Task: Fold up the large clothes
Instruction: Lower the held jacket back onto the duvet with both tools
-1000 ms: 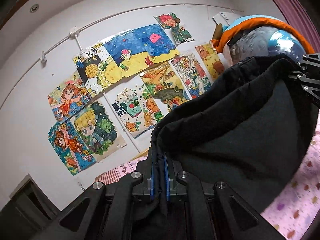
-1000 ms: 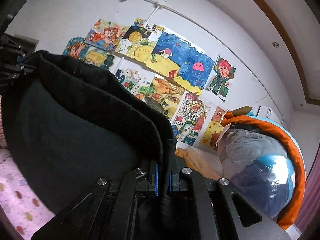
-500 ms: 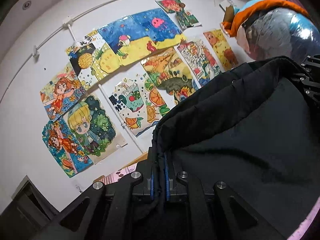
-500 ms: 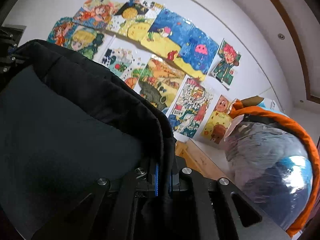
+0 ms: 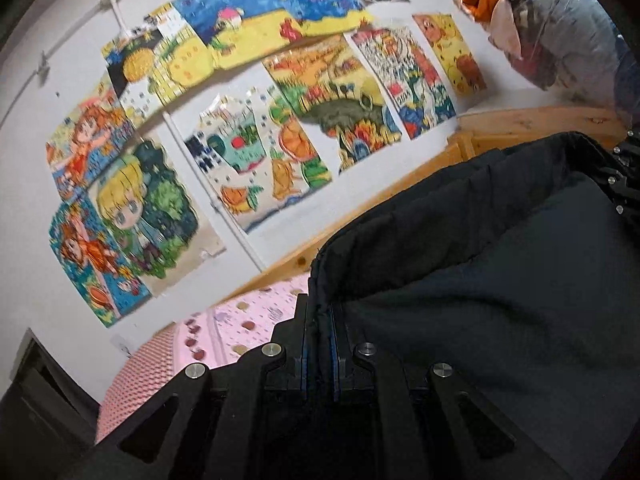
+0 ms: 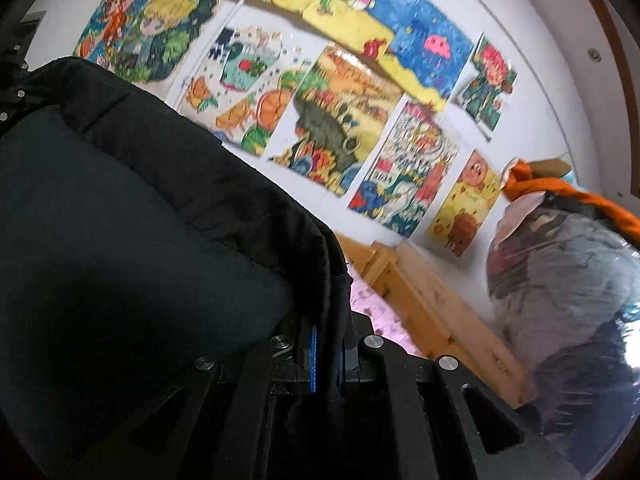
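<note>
While both clamp its top edge, the black garment stretches from the left gripper toward two o'clock, from the right gripper toward ten o'clock.

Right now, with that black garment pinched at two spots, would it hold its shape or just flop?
Probably flop: the black garment sags between the left gripper and right gripper. Its thick rolled edge suggests some weight. The fuzzy fabric likely will not slip.
</note>
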### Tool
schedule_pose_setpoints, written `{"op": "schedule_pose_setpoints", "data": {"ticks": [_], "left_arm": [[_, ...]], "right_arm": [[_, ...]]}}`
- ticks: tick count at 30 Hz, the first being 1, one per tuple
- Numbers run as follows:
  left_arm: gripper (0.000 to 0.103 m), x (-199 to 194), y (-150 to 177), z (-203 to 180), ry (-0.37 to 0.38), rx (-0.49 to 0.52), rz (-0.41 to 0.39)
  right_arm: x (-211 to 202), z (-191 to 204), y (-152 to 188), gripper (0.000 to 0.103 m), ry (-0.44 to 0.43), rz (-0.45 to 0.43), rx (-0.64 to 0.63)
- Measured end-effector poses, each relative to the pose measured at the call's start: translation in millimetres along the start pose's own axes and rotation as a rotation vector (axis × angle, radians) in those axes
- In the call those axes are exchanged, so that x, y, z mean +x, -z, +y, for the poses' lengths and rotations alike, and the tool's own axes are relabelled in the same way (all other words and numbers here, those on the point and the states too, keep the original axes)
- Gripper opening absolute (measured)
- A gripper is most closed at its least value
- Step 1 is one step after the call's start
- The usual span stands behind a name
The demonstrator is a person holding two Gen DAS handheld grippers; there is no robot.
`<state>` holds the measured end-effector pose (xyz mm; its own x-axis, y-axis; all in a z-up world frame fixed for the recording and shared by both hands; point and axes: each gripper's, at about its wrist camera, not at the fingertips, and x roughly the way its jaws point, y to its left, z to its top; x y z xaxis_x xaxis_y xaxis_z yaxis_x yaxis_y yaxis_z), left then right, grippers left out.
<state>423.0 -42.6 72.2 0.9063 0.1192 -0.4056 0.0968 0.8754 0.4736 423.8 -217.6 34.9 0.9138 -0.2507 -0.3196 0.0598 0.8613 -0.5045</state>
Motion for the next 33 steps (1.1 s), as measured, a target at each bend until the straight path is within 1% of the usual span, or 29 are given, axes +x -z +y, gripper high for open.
{"op": "schedule_pose_setpoints", "data": {"ticks": [4, 8, 13, 15, 16, 17, 18, 19, 20, 21, 23, 26, 28, 30, 33], "left_arm": [[0.009, 26, 13, -9, 0.044, -0.016, 0.053], [0.011, 43, 23, -10, 0.109, -0.059, 0.104], [0.015, 45, 28, -1, 0.165, -0.106, 0.11], [0.02, 44, 28, 5, 0.183, -0.134, 0.111], [0.03, 44, 28, 8, 0.186, -0.147, 0.11], [0.048, 43, 28, 13, 0.183, -0.164, 0.104], [0.059, 38, 28, 19, 0.182, -0.195, 0.087], [0.079, 35, 28, 26, 0.186, -0.222, 0.072], [0.085, 30, 29, 32, 0.188, -0.251, 0.053], [0.085, 24, 29, 39, 0.192, -0.278, 0.035], [0.086, 14, 31, 50, 0.219, -0.319, 0.022], [0.088, 1, 35, 58, 0.247, -0.346, 0.014], [0.089, -12, 40, 60, 0.279, -0.349, -0.005], [0.091, -26, 46, 59, 0.316, -0.343, -0.025], [0.092, -46, 56, 50, 0.392, -0.32, -0.036]], "right_arm": [[22, 12, 14, 0.006, -0.041, 0.061, 0.013], [32, 19, 23, 0.008, -0.059, 0.086, 0.02], [31, 21, 25, 0.009, -0.065, 0.094, 0.014], [29, 19, 24, 0.009, -0.075, 0.095, 0.018], [28, 17, 24, 0.009, -0.084, 0.092, 0.024], [25, 13, 23, 0.01, -0.094, 0.089, 0.034], [24, 9, 21, 0.015, -0.1, 0.085, 0.045], [19, 4, 20, 0.019, -0.101, 0.077, 0.063], [15, -1, 20, 0.034, -0.103, 0.062, 0.08], [7, -8, 20, 0.051, -0.111, 0.035, 0.101], [-10, -18, 19, 0.062, -0.123, -0.013, 0.127], [-38, -27, 21, 0.063, -0.165, -0.051, 0.122], [-53, -28, 25, 0.065, -0.2, -0.065, 0.118], [-70, -30, 30, 0.071, -0.253, -0.073, 0.124], [-90, -31, 41, 0.072, -0.353, -0.067, 0.14]]}}
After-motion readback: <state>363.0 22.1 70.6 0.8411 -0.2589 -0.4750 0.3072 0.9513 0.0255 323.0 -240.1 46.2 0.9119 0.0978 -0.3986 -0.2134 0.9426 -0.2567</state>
